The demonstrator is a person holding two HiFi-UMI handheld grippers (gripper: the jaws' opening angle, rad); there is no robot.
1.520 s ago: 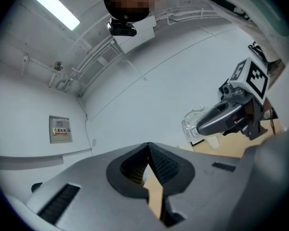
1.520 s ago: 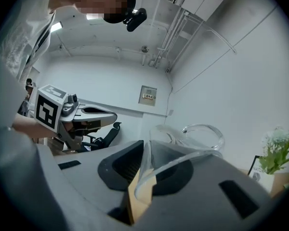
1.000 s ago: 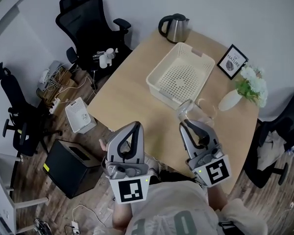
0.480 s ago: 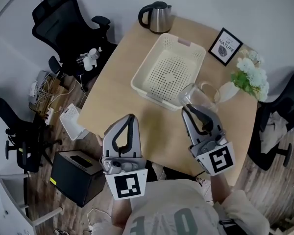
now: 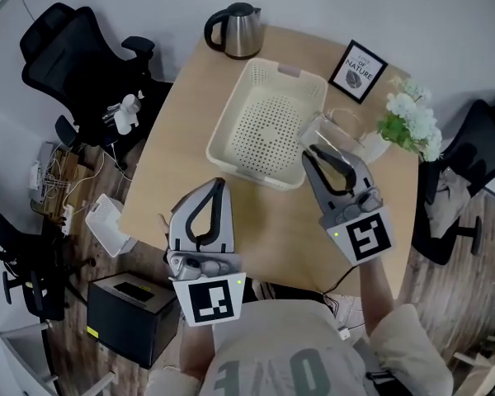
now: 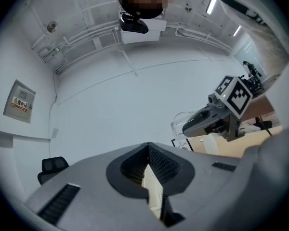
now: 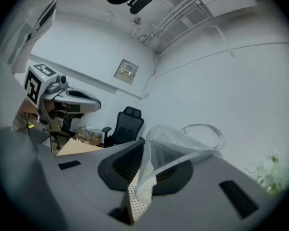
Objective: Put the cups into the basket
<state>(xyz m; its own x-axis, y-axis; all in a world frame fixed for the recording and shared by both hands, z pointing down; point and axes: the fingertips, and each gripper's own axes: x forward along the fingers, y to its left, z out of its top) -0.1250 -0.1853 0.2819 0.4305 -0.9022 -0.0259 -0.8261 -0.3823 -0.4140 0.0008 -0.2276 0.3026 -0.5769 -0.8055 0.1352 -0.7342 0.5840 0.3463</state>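
A cream perforated basket (image 5: 268, 122) stands empty in the middle of the wooden table (image 5: 173, 172). My right gripper (image 5: 308, 153) is shut on the rim of a clear glass cup (image 5: 320, 130), which hangs at the basket's near right corner. The right gripper view shows the cup (image 7: 183, 138) pinched between the jaws, with its handle ring behind. My left gripper (image 5: 218, 185) hovers over the table just short of the basket's near edge, shut with nothing in it. From the left gripper view, the right gripper (image 6: 216, 117) and its cup (image 6: 180, 124) are seen off to the right.
A steel kettle (image 5: 235, 30) stands behind the basket. A framed picture (image 5: 359, 68) and a white vase of flowers (image 5: 408, 122) sit at the table's right. Black office chairs (image 5: 74, 52) stand to the left, and a black box (image 5: 128, 299) on the floor.
Both grippers have moved forward toward the basket. The right one has carried the cup from the bare table up to the basket's near right corner.
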